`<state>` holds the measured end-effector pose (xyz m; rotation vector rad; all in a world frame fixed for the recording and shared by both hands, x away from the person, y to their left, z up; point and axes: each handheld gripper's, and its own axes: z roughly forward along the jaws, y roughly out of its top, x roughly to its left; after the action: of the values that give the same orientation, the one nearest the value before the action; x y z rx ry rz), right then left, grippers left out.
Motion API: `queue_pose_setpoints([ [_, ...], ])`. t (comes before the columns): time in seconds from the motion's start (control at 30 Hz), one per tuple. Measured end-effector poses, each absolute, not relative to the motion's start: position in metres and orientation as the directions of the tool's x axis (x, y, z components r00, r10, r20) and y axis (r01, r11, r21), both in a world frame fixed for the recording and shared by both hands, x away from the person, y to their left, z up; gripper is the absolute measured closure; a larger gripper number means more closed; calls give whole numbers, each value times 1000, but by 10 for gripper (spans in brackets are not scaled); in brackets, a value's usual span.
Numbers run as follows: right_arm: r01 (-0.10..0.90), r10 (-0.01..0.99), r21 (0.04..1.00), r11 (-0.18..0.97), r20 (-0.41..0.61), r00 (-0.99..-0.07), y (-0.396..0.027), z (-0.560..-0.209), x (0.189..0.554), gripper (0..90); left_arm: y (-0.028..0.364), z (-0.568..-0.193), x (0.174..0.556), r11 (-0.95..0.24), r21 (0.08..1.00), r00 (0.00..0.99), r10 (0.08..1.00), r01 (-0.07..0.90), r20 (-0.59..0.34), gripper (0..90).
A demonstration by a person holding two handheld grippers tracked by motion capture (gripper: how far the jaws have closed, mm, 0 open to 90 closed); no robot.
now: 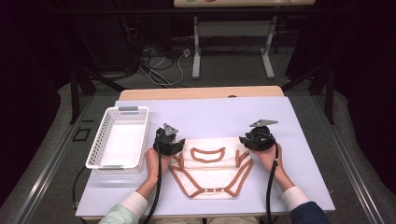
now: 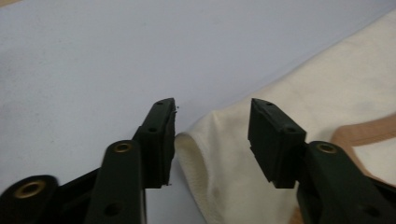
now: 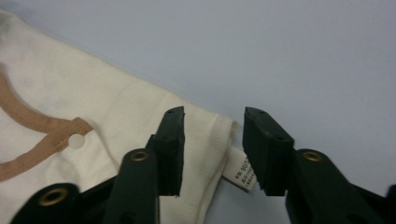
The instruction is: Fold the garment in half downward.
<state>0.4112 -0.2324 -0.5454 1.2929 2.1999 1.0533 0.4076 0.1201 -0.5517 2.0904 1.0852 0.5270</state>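
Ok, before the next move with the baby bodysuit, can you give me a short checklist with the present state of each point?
1. Left claw open, pads not pressing: ok.
2. Right claw open, pads not pressing: ok.
3. Baby bodysuit lies flat on the table, top part folded down: ok.
4. Folded corner of the cloth sits between the left jaws: ok.
5. Care label sticks out at the cloth edge between the right jaws: ok.
6. White basket stands apart from the cloth, beside the left claw: ok.

Cream cotton-like knit bodysuit with tan ribbed trim (image 1: 211, 171): soft, matt, stitched hem. White printed care label (image 3: 239, 173): smooth fabric. Pale lilac table cover (image 1: 299, 140): matt, smooth. White perforated plastic basket (image 1: 119, 137): slightly glossy. Black jaw pads (image 2: 163, 140): matt, ridged.
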Motion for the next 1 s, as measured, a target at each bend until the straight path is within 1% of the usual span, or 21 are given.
queue_pose_setpoints([
  [0.07, 575, 858, 764, 293, 55, -510, -233, -543, 409, 457, 119, -547, 404, -394, 753, 583, 812, 527, 16, 412],
  [0.17, 568, 845, 772, 285, 77, -529, -234, -538, 403, 382, 118, -541, 396, -398, 756, 611, 791, 520, -4, 336],
  [0.23, 561, 824, 775, 290, 96, -558, -235, -534, 398, 364, 117, -538, 391, -402, 757, 632, 775, 514, -18, 305],
  [0.37, 550, 814, 783, 291, 100, -572, -235, -528, 390, 381, 117, -535, 383, -419, 752, 668, 743, 509, -38, 259],
  [0.4, 548, 813, 784, 292, 99, -574, -235, -527, 388, 383, 117, -535, 382, -426, 755, 674, 738, 499, -29, 251],
  [0.53, 542, 793, 785, 299, 112, -599, -232, -525, 381, 389, 118, -533, 378, -418, 760, 683, 729, 498, -46, 216],
  [0.63, 537, 781, 785, 309, 113, -615, -230, -523, 377, 403, 119, -531, 377, -412, 761, 688, 723, 501, -61, 166],
  [0.77, 528, 763, 786, 321, 116, -636, -225, -521, 372, 458, 120, -528, 374, -408, 763, 689, 721, 502, -68, 158],
  [0.93, 527, 748, 778, 341, 114, -653, -220, -523, 368, 509, 120, -528, 372, -424, 742, 700, 709, 520, -85, 162],
  [1.0, 528, 742, 775, 349, 115, -660, -219, -524, 367, 550, 120, -529, 373, -435, 736, 704, 706, 518, -78, 171],
])
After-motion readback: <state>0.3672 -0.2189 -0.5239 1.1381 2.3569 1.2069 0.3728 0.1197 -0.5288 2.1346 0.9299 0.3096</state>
